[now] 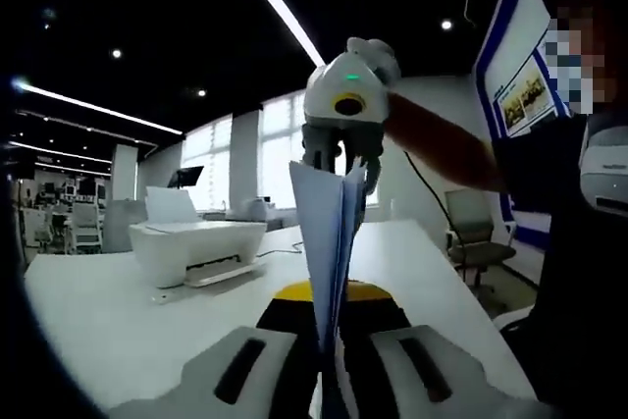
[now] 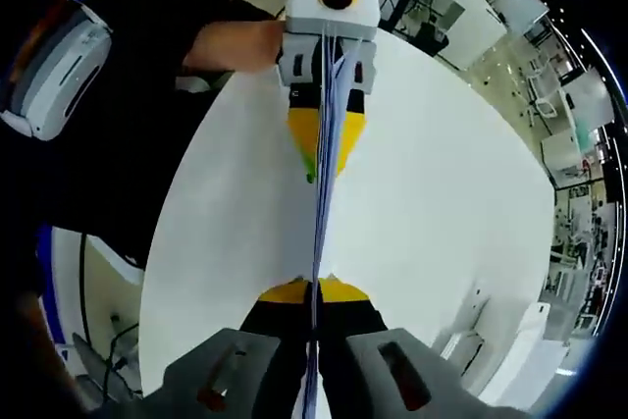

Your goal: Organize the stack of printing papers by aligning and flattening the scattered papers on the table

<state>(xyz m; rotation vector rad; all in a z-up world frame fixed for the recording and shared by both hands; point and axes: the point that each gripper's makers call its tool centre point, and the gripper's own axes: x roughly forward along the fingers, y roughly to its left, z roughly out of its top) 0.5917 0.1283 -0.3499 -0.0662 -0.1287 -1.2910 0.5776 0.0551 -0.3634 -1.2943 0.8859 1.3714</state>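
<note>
Paper first: the thin stack of white printing papers [image 1: 329, 242] stands on edge between my two grippers, held up off the white bench [image 1: 118, 321] rather than lying flat on it. In the left gripper view my left gripper [image 1: 329, 360] rises from the bottom with its grey jaws closed narrow on the near edge of the stack, the sheets running straight up the gap between them. At the far end of the sheets I see my right gripper [image 1: 340, 159], white-bodied with a green light, reaching in from the right on a bare forearm [image 1: 442, 144] and pinching the opposite edge from above.

In the right gripper view the same stack [image 2: 319, 213] runs as a thin vertical line from my right gripper [image 2: 312, 380], whose jaws are clamped tight on it, to my left gripper [image 2: 327, 71] across the bench [image 2: 451, 203], which grips the far edge with its yellow and white body pointing back at me. The sheets fan apart slightly near that far end. The hand behind it comes from a person in dark clothing [image 2: 137, 115] at the bench edge.

A white desktop printer [image 1: 196, 247] sits on the bench to the left, well apart from the papers
</note>
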